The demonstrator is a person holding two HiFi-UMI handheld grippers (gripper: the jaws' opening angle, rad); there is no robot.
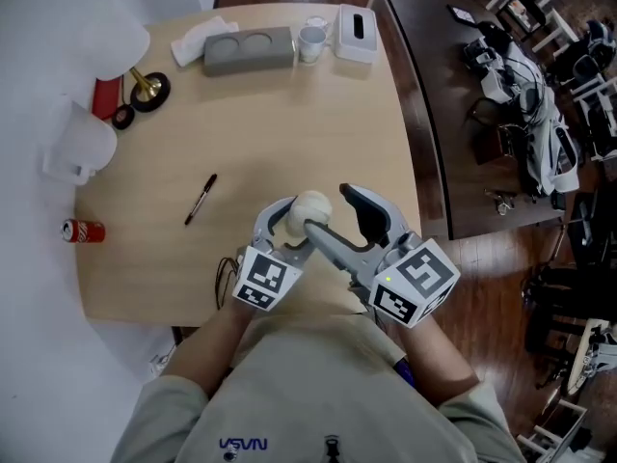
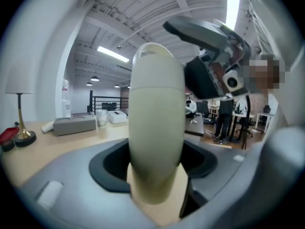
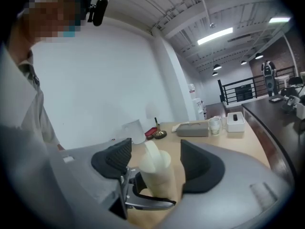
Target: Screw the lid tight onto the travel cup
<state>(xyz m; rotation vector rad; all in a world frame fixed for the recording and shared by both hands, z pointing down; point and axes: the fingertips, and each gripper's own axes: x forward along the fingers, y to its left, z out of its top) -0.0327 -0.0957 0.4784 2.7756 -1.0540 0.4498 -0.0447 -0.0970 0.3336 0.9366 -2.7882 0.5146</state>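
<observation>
While my left claw clamps the cream travel cup by its lower body, holding it over the near edge of the counter, my right claw stands open around the lid (pads either side, not pressing). Farther out lies a pen. A grey tray and a white box sit at the far edge.

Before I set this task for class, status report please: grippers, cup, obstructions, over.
Left gripper shut on travel cup. Right gripper open, jaws astride lid, not gripping. Pen on table, well clear.
</observation>
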